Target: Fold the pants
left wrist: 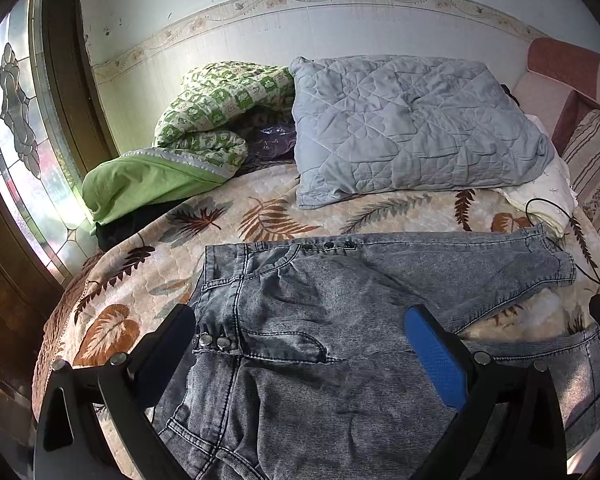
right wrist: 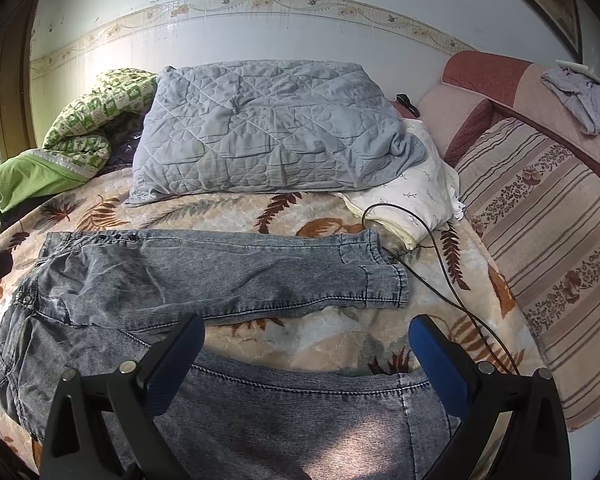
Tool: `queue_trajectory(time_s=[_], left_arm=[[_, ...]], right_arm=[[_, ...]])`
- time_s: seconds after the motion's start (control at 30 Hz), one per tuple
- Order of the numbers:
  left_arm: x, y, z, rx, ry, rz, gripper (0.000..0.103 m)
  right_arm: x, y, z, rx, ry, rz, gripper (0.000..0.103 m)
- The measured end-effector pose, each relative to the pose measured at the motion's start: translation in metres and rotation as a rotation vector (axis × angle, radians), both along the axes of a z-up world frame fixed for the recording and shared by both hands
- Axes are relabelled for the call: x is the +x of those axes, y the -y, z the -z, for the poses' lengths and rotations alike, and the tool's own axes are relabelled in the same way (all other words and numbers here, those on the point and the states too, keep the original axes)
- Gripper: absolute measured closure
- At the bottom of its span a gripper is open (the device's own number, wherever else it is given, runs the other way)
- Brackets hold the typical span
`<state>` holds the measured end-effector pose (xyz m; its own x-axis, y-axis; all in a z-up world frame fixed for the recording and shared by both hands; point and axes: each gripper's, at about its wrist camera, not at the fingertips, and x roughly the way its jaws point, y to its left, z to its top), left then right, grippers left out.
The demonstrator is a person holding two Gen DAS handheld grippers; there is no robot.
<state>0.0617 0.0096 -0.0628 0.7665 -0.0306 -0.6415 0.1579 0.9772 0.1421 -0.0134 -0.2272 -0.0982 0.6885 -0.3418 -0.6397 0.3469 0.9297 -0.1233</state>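
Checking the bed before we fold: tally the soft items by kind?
Jeans: 1
Quilted grey pillow: 1
White pillow: 1
Green blanket: 1
Striped cushion: 1
Grey cloth on headboard: 1
Total: 6

You see a bedspread (right wrist: 324,216) w/ a brown leaf print over the bed. At the back a grey quilted pillow (right wrist: 268,132) leans near the wall, and a green checked quilt (left wrist: 220,116) is bunched to its left. A white pillow (right wrist: 416,196) lies to the right w/ a black cable (right wrist: 452,292) running over it. The striped cushion (right wrist: 548,232) is further right; on the headboard, a grey cloth (right wrist: 580,96), maybe a garment.
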Motion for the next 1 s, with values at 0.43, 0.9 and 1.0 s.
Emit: queue_trajectory(time_s=[0.43, 0.9, 1.0], left_arm=[[0.027, -0.009, 0.016, 0.019, -0.043, 0.006, 0.000], [0.212, -0.102, 0.071, 0.034, -0.305, -0.232, 0.000], [0.244, -0.105, 0.083, 0.025, -0.360, -0.237, 0.000]], right_arm=[[0.017, 0.013, 0.008, -0.021, -0.029, 0.003, 0.000], [0.079, 0.160, 0.019, 0.197, -0.086, 0.003, 0.000], [0.109, 0.183, 0.030, 0.231, -0.139, -0.008, 0.000]])
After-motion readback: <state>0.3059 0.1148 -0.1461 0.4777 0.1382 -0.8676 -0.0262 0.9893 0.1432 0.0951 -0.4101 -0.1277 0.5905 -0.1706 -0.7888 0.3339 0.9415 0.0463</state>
